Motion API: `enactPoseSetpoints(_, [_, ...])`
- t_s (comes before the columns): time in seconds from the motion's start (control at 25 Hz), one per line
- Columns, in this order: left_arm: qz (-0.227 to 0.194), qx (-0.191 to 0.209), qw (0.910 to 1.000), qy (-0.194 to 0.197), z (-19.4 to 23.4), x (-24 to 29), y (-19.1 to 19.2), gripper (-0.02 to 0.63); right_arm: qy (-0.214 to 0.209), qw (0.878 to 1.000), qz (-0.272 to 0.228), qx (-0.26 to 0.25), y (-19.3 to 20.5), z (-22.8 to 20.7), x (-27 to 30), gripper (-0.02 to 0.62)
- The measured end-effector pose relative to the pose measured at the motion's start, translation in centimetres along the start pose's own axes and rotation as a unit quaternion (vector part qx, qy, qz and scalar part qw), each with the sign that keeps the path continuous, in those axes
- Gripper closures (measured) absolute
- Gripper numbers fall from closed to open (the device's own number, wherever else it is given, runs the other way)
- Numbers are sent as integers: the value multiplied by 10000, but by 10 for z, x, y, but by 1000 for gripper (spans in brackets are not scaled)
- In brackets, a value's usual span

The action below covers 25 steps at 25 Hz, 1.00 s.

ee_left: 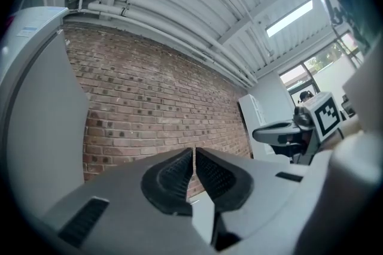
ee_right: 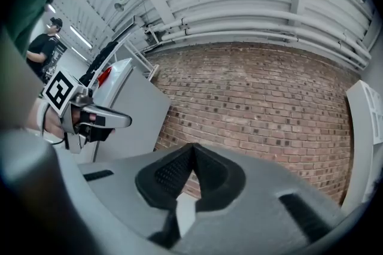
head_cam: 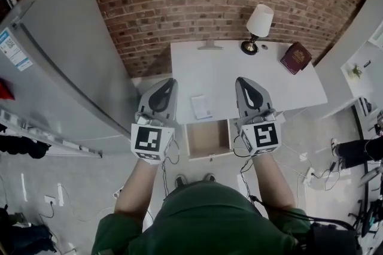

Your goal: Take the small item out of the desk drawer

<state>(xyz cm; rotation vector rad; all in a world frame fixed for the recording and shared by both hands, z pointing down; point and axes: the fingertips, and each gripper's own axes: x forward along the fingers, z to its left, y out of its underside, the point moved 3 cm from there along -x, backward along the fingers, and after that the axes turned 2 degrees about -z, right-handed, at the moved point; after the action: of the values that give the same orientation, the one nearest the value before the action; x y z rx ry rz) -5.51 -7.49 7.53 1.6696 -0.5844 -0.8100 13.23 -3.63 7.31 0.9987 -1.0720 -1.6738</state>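
In the head view a white desk point(head_cam: 239, 68) stands against a brick wall. Its drawer point(head_cam: 208, 139) is pulled open under the front edge, and the tan inside looks bare. A small white and blue item point(head_cam: 201, 107) lies on the desktop just behind the drawer. My left gripper point(head_cam: 170, 82) hovers left of the item and my right gripper point(head_cam: 242, 81) right of it, both raised above the desk. Both point level at the brick wall, the left gripper point(ee_left: 194, 155) and the right gripper point(ee_right: 192, 149) each with pads together and nothing between them.
A lamp point(head_cam: 257, 27) and a dark red book point(head_cam: 295, 57) sit at the desk's back right. A tall grey cabinet point(head_cam: 60, 62) stands at the left, white shelving point(head_cam: 359, 68) at the right. Cables point(head_cam: 311, 173) trail on the floor.
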Motion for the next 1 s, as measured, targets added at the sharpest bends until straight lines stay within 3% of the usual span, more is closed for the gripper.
enactPoseSetpoints(1.0, [91,-120,9999,31,9,-14,10,591,59,9998,125,130,6,14,-6,594])
